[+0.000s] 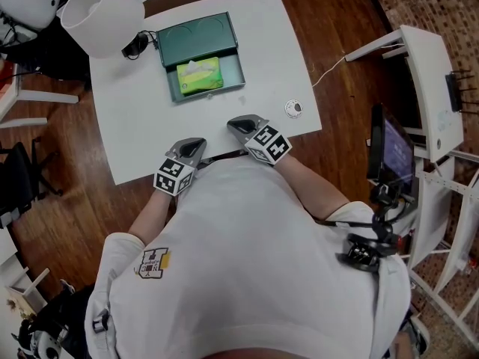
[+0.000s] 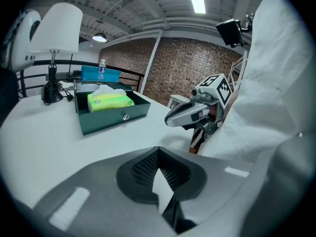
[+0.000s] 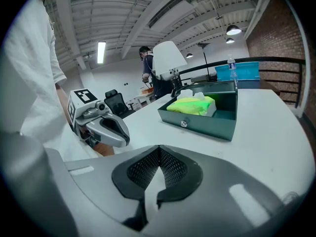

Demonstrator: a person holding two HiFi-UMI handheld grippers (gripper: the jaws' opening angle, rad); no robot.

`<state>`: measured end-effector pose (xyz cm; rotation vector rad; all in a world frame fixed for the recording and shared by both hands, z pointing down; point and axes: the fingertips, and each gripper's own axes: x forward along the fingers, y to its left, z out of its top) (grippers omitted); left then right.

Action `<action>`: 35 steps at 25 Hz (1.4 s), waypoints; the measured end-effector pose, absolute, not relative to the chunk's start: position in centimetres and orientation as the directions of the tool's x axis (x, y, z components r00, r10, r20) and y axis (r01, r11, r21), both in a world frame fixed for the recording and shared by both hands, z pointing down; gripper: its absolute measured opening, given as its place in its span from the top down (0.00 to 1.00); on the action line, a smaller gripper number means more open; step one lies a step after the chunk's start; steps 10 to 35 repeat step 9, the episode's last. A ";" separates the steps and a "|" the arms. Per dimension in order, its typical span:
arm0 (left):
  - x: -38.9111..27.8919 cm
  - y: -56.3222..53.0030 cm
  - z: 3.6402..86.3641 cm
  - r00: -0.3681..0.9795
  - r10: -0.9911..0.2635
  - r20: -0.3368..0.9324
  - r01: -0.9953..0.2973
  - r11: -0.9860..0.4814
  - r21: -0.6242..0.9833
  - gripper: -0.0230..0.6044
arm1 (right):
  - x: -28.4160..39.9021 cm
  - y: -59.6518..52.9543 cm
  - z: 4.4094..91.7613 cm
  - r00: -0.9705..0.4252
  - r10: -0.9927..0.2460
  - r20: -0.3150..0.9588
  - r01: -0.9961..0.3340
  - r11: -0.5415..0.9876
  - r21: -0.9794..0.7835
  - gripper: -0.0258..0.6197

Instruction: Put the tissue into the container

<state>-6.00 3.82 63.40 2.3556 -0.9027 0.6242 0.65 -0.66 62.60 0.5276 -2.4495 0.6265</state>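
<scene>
The counter (image 1: 135, 118) is smooth matt white. The green container (image 1: 196, 32) looks painted metal, the tissue pack (image 1: 200, 77) glossy plastic

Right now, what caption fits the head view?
Tissue pack in green container; left gripper and right gripper shut, empty, at table edge.

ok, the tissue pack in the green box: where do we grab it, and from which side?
From above. The pack lies flat inside the box, and the walls block any side approach. Probably pinch across its soft body, with one jaw in the bare floor strip at its right in the head view. Skip the loose tissue sticking up: it would likely just pull out.
</scene>
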 end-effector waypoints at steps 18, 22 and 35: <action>-6.0 4.0 63.3 0.669 -0.462 0.581 -0.709 -0.631 0.314 0.96 | 0.7 -0.5 62.6 -0.770 -0.231 0.595 -0.487 0.815 -0.314 0.96; -6.0 4.0 63.3 0.669 -0.462 0.581 -0.709 -0.631 0.314 0.96 | 0.7 -0.5 62.6 -0.770 -0.231 0.595 -0.487 0.815 -0.314 0.96; -6.0 4.0 63.3 0.669 -0.462 0.581 -0.709 -0.631 0.314 0.96 | 0.7 -0.5 62.6 -0.770 -0.231 0.595 -0.487 0.815 -0.314 0.96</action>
